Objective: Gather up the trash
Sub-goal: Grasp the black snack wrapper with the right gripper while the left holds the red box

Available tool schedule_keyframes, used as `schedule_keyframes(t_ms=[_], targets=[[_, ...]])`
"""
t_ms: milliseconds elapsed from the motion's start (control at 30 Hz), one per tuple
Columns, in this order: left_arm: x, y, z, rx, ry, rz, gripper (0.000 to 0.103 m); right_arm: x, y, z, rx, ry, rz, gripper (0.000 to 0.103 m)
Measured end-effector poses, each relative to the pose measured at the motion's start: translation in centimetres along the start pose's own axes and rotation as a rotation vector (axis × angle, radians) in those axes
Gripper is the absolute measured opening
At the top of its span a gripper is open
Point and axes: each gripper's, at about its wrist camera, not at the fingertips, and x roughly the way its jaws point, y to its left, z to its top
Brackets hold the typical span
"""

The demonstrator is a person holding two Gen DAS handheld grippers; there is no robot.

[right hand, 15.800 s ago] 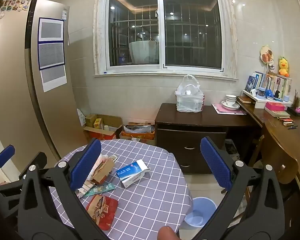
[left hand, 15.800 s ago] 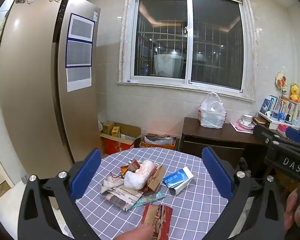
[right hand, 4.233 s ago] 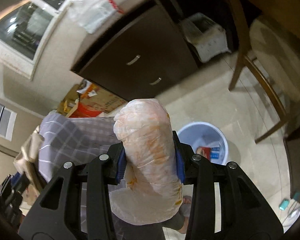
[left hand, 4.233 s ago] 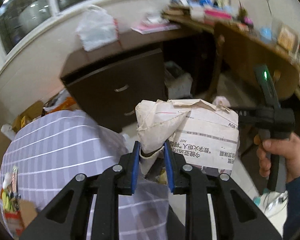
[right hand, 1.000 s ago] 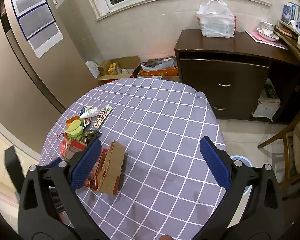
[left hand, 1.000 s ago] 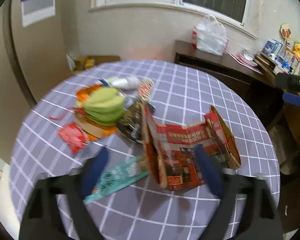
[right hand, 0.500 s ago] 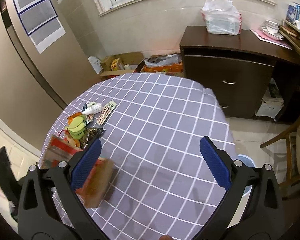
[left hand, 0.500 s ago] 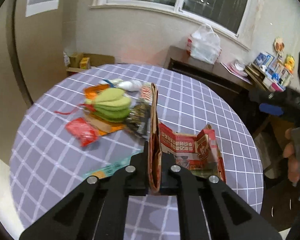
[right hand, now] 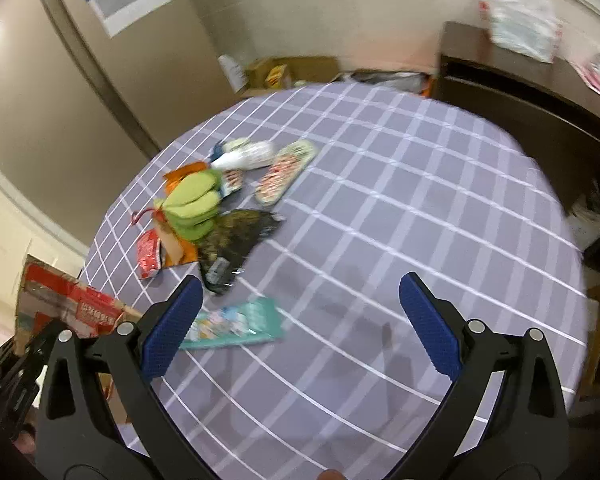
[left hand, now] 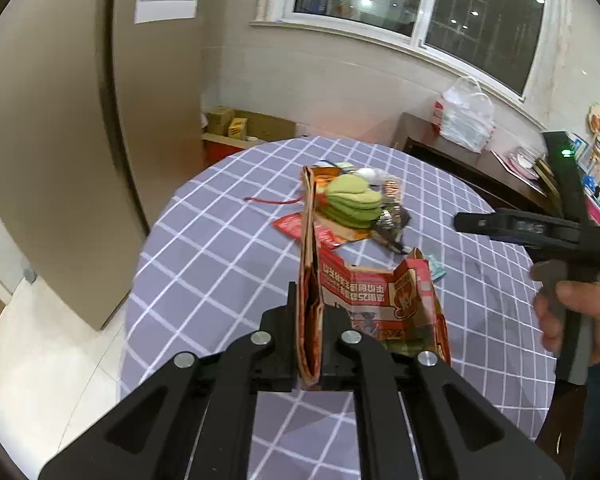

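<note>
My left gripper (left hand: 308, 316) is shut on the edge of a red flattened cardboard box (left hand: 376, 300) and holds it above the round table's near side. The box also shows at the left edge of the right wrist view (right hand: 64, 304). My right gripper (right hand: 300, 320) is open and empty, above a teal wrapper (right hand: 236, 324) on the checked tablecloth (right hand: 420, 200). A heap of trash lies at the table's left: a green stack (right hand: 192, 204), a dark foil bag (right hand: 236, 244), a red packet (right hand: 148, 252), a white bottle (right hand: 248, 156) and a blister pack (right hand: 284, 176).
A fridge (left hand: 80, 100) stands left of the table. Cardboard boxes (right hand: 292, 70) lie on the floor by the wall. A dark cabinet (right hand: 520, 92) with a white plastic bag (right hand: 524, 16) on it stands at the back right. The right hand-held gripper (left hand: 540, 228) shows at the right.
My left gripper has lifted the red box and drawn it back toward the table's near edge. My right gripper has dropped closer to the table, over the teal wrapper.
</note>
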Motion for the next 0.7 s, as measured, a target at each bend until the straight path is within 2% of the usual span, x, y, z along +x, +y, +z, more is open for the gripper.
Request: schedule_keyframes(t_ms=[267,400,433,467,500,700], targets=[[-0.9,1.5,-0.4,-0.04,-0.013,0.028,0.005,5.8,4.4,1.5,-0.048,0.039,0.002,0.096],[-1.2,1.6,-0.2,-0.054,-0.02,0.032,0.005,7.4,6.1,1.5,-0.117,0.02,-0.1,0.069],[-1.3,1.5,-0.2,-0.055,-0.023,0.032,0.005,7.4,6.4,1.4,-0.135,0.019,-0.114,0.055],[-1.4,1.4,-0.1,-0.052,-0.027,0.031,0.005,7.2,6.3,1.2,-0.144,0.016,-0.121,0.047],[-1.5,1.3,-0.1,-0.051,-0.029,0.031,0.005,6.9,6.0,1.1,-0.144,0.016,-0.123,0.035],[-1.2,-0.5,0.3,-0.025,-0.029,0.018,0.005,5.1,1.9,0.6,-0.066,0.021,-0.047,0.032]])
